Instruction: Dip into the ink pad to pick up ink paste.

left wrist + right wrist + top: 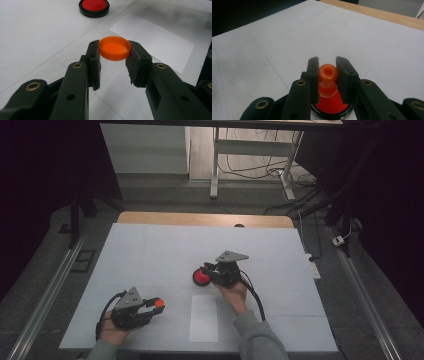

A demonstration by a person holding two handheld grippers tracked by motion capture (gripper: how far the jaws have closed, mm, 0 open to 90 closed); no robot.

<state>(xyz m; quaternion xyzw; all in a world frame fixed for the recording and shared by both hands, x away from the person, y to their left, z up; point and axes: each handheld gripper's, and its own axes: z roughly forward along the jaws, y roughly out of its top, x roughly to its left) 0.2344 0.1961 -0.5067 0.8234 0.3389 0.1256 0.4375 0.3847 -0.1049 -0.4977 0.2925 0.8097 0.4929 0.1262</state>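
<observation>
The left gripper (114,53) comes nearest, its two black jaws clamped on a small round orange plastic cap (115,48), one pad against each side of the rim; the cap sits level between the tips with its hollow side up, lifted clear of the desk; in the high view the same cap (159,303) shows at the tip of the left gripper (156,306), near the front left of the desk, with the person's left hand (112,330) behind it. The right gripper (327,75) is closed on the orange spout-like neck (328,72) of a red bottle with a black base (329,105); the neck's open mouth faces the camera and the jaws press its two sides; in the high view the red bottle (201,277) lies on the desk near the middle, just left of the right gripper (208,268), held by the person's right hand (235,292) in a grey sleeve (257,335). Between the two hands a blank white sheet of paper (204,318) lies flat on the white desk (150,250); the two grippers are well apart.
</observation>
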